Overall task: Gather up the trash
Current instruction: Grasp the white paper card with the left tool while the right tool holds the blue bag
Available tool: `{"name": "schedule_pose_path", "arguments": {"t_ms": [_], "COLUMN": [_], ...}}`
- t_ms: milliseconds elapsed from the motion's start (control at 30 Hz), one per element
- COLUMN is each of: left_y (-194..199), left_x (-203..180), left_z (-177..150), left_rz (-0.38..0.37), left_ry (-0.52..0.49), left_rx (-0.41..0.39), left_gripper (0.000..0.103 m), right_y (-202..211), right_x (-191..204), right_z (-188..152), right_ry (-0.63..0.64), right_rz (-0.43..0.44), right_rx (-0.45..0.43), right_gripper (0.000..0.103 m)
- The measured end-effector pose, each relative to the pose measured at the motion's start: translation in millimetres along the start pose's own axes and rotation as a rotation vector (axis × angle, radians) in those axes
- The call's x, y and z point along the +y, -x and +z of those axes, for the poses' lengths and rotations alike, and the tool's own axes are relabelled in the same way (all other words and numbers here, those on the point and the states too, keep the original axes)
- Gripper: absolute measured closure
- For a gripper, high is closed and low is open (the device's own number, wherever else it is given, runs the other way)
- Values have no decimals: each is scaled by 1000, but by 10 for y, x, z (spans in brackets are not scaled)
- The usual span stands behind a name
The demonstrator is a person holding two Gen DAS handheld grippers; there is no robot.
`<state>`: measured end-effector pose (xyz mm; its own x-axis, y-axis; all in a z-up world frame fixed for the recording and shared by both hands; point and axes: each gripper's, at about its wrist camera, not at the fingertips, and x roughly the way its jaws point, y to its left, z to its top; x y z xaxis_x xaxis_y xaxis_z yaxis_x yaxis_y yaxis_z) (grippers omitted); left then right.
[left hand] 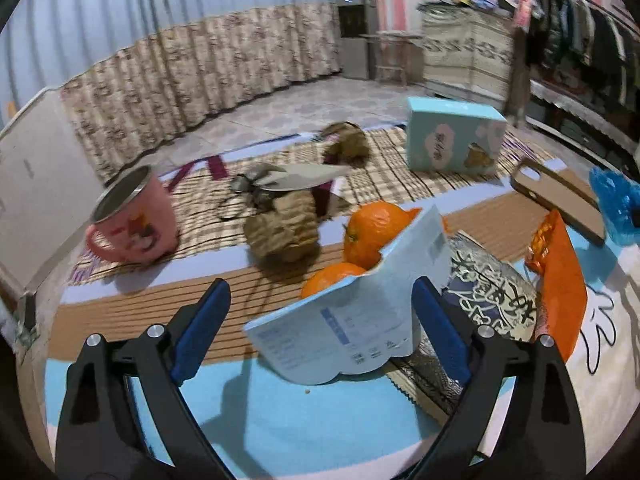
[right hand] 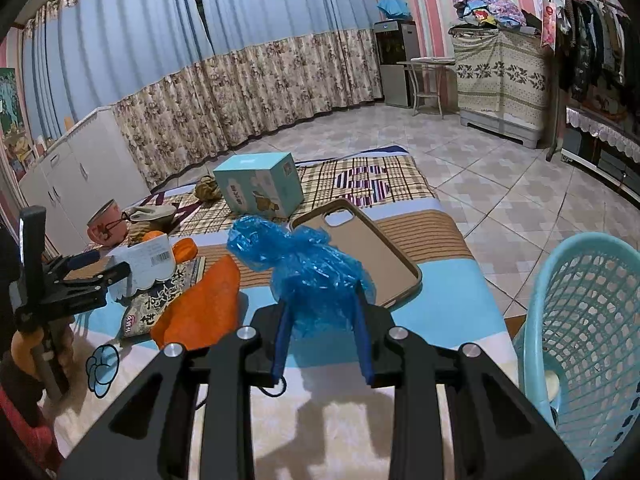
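Note:
My left gripper [left hand: 320,320] is open, its blue pads on either side of a torn light-blue paper carton [left hand: 348,312] that lies propped on the mat; this gripper also shows in the right wrist view [right hand: 96,268]. My right gripper [right hand: 322,308] is shut on a crumpled blue plastic bag [right hand: 304,268], which also shows at the far right of the left wrist view [left hand: 616,204]. An orange wrapper [right hand: 200,304] and a patterned foil packet [left hand: 492,292] lie between the two grippers. A crumpled brown paper ball [left hand: 284,228] sits behind the carton.
A light-blue mesh basket [right hand: 588,320] stands on the floor at right. On the mat are two oranges [left hand: 376,228], a pink mug [left hand: 132,216], a brown phone case [right hand: 364,248], a teal box [right hand: 260,184] and a second brown ball [left hand: 348,144].

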<state>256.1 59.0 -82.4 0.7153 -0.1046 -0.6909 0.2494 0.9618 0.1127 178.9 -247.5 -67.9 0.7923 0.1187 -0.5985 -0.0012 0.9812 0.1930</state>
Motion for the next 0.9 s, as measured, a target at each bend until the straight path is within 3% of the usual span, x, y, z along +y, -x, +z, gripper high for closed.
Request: {"name": "schedule_pose_path", "arguments": {"t_ms": [133, 533, 767, 900], "left_y": [-70, 269, 427, 410], "left_x": [-71, -316, -486, -584], "left_z": [-45, -283, -267, -313], "left_rz": [-32, -123, -160, -176], "left_ry": [-16, 0, -33, -56], "left_rx": [47, 23, 12, 52], "left_gripper": [14, 19, 40, 54], "right_y": [-9, 15, 53, 72], "right_x": [-5, -15, -50, -75], "right_z": [-16, -36, -10, 2], "right_ry": [-2, -7, -29, -41], "right_rz": [-1, 12, 22, 28], "right_rx": [3, -4, -10, -13], "right_gripper": [75, 75, 75, 75]}}
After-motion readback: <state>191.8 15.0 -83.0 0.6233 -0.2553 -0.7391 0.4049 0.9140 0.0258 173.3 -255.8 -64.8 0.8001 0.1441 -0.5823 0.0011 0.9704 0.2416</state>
